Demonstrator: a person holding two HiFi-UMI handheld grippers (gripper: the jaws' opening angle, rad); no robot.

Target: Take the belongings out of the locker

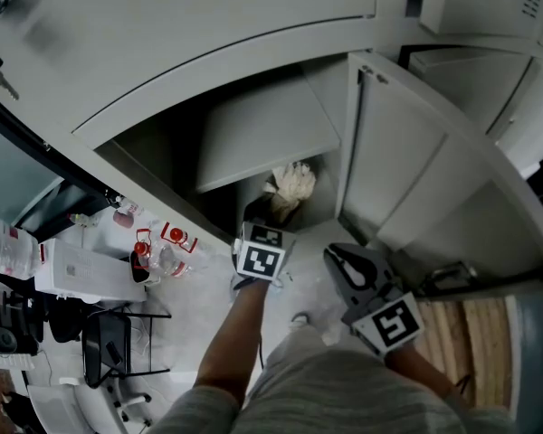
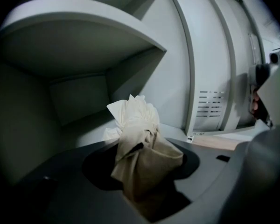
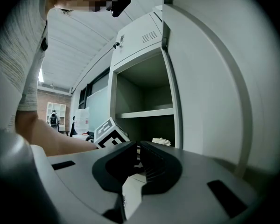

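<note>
Left tool [image 2: 144, 183] pinches cloth bundle [image 2: 136, 127] below shelf [image 2: 84, 24] edge; right tool [image 3: 138, 158] pressed together, outside locker [image 3: 142, 38].

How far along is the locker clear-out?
Done: the locker door stands open. In hand: the left gripper has its fingers closed on a tied cloth bag, which sits inside the lower compartment, under the shelf. The right gripper is shut and empty, outside the locker. Left: draw the bag out. No other belongings show inside.

You have one left gripper [image 1: 274, 210], one right gripper [image 3: 136, 157], one cloth bundle [image 2: 140, 148], one shelf [image 2: 84, 27], one door [image 1: 407, 161].
</note>
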